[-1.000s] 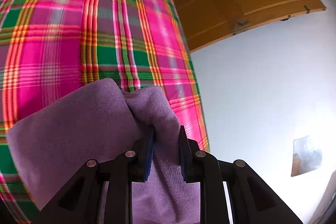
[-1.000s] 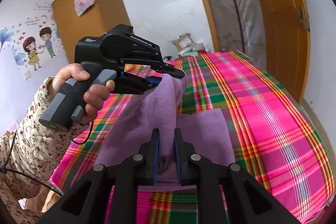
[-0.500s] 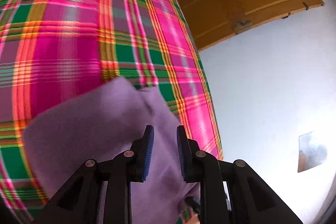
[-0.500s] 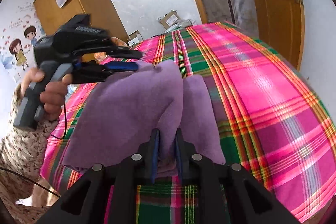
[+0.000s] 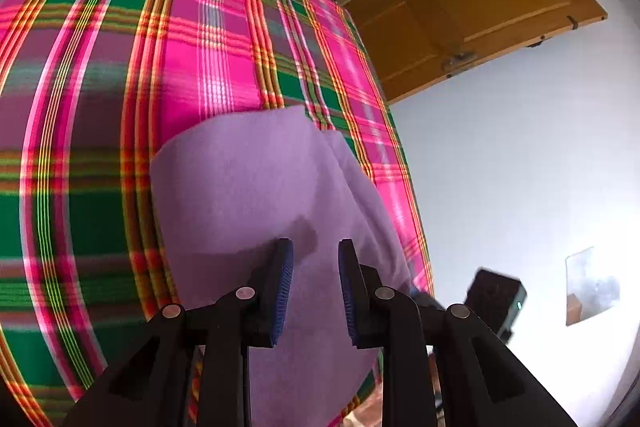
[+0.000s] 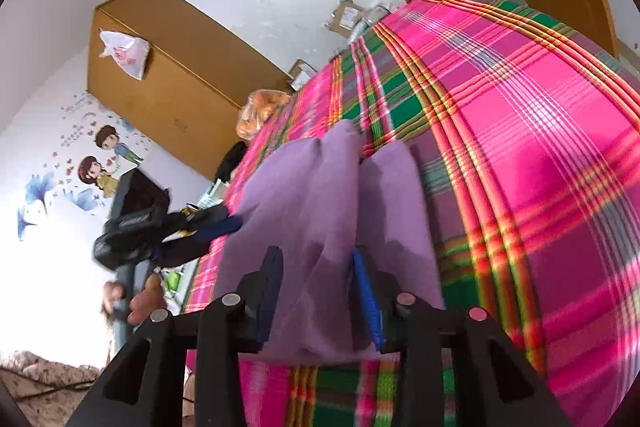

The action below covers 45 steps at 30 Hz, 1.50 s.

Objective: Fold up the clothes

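A purple garment (image 5: 248,187) lies folded on the pink and green plaid bedspread (image 5: 120,67). My left gripper (image 5: 316,255) hovers over the garment's near end. Its jaws are opening, with nothing pinched and the cloth lying below the gap. In the right wrist view the same garment (image 6: 304,187) shows a raised fold that runs between my right gripper's (image 6: 316,259) jaws. They are opening, and the pads stand apart from the fold. The left gripper (image 6: 216,227) is also in that view, at the garment's left edge, held by a hand (image 6: 136,303).
The bed's edge drops off on the right in the left wrist view, beside a white wall and a wooden door (image 5: 460,27). A wooden wardrobe (image 6: 168,75), an orange bag (image 6: 260,111) and boxes stand beyond the bed's far end.
The left gripper let go of the purple cloth and moved along it. The right gripper sank and rolled, and its jaws spread off the fold. The garment went from lifted to lying on the bed.
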Motion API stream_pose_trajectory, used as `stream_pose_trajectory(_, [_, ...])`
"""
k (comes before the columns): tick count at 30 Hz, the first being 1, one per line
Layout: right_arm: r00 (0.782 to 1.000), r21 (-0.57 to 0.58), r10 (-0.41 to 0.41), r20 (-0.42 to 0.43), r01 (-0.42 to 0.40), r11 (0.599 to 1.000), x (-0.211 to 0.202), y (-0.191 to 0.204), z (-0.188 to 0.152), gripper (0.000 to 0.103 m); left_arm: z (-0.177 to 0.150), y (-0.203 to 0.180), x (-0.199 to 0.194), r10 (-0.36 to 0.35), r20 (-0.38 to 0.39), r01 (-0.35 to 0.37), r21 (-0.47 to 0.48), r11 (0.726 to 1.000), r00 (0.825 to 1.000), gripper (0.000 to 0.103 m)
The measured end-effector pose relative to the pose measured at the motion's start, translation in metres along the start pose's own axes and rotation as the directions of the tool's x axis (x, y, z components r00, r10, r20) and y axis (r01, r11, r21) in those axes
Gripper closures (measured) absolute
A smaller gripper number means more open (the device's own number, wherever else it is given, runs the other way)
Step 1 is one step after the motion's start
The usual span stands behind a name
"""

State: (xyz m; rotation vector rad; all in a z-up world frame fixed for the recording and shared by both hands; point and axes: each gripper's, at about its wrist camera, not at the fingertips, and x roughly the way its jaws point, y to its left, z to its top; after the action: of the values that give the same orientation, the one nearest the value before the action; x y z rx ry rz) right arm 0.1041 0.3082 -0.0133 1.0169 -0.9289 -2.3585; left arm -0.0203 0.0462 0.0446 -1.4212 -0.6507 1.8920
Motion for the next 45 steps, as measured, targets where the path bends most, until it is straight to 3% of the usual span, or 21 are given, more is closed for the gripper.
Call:
stream_pose_trajectory(5, [0.999, 0.0, -0.014, -0.05, 0.014, 1.0, 0.027, -0.002, 0.019, 0.067, -0.007, 0.007, -0.003, -0.008, 0.002, 0.008, -0.016, 1.0, 1.0, 0.079])
stream_pose_trajectory(6, [0.998, -0.003, -0.013, -0.054, 0.013, 1.0, 0.032, -0.001, 0.021, 0.077, -0.008, 0.007, -0.004, -0.008, 0.005, 0.008, -0.013, 1.0, 1.0, 0.079])
stream_pose_trajectory(8, [0.998, -0.029, -0.032, -0.049, 0.031, 0.999, 0.037, 0.004, 0.024, 0.088, -0.009, 0.007, -0.005, -0.006, 0.009, 0.006, -0.01, 1.0, 1.0, 0.079])
stream_pose_trajectory(12, [0.999, -0.107, -0.049, 0.019, 0.051, 0.993, 0.024, 0.023, 0.027, 0.092, -0.01, 0.005, -0.007, -0.001, 0.018, 0.001, -0.013, 1.0, 1.0, 0.079])
stream_pose_trajectory(17, [0.995, -0.17, -0.06, 0.084, 0.074, 0.983, -0.001, 0.04, 0.024, 0.092, -0.018, -0.003, -0.007, 0.011, 0.026, -0.011, 0.019, 1.0, 1.0, 0.079])
stream_pose_trajectory(23, [0.991, -0.077, -0.11, 0.075, 0.116, 0.99, 0.002, 0.005, 0.017, 0.092, -0.025, -0.006, 0.0, -0.008, 0.006, 0.008, 0.026, 1.0, 1.0, 0.079])
stream_pose_trajectory(29, [0.981, -0.081, -0.182, 0.067, 0.187, 0.979, 0.008, -0.014, 0.013, 0.091, -0.027, -0.005, 0.006, 0.006, 0.004, -0.006, 0.022, 1.0, 1.0, 0.079])
stream_pose_trajectory(31, [0.978, -0.076, -0.196, 0.071, 0.201, 0.977, 0.008, -0.017, 0.012, 0.085, -0.027, -0.003, 0.006, 0.004, 0.005, -0.004, 0.021, 1.0, 1.0, 0.079])
stream_pose_trajectory(33, [0.97, -0.059, -0.231, 0.082, 0.236, 0.97, 0.005, -0.017, 0.012, 0.071, -0.026, -0.003, 0.008, 0.004, 0.006, -0.004, 0.027, 1.0, 1.0, 0.079])
stream_pose_trajectory(35, [0.96, -0.06, -0.259, 0.11, 0.267, 0.962, -0.001, -0.013, 0.012, 0.071, -0.029, -0.004, 0.009, 0.014, 0.014, -0.014, 0.04, 0.999, 1.0, 0.079])
stream_pose_trajectory(37, [0.946, -0.089, -0.285, 0.157, 0.301, 0.95, -0.009, -0.002, 0.009, 0.071, -0.031, -0.005, 0.009, 0.02, 0.018, -0.021, 0.041, 0.999, 1.0, 0.079])
stream_pose_trajectory(41, [0.952, -0.193, -0.243, 0.186, 0.278, 0.941, -0.013, 0.029, 0.001, 0.071, -0.033, -0.004, 0.008, 0.021, 0.023, -0.022, 0.035, 0.999, 1.0, 0.079])
stream_pose_trajectory(45, [0.941, -0.333, -0.298, 0.16, 0.335, 0.881, 0.005, 0.054, -0.013, 0.071, -0.035, -0.005, 0.008, 0.025, 0.031, -0.027, 0.041, 0.999, 0.999, 0.079])
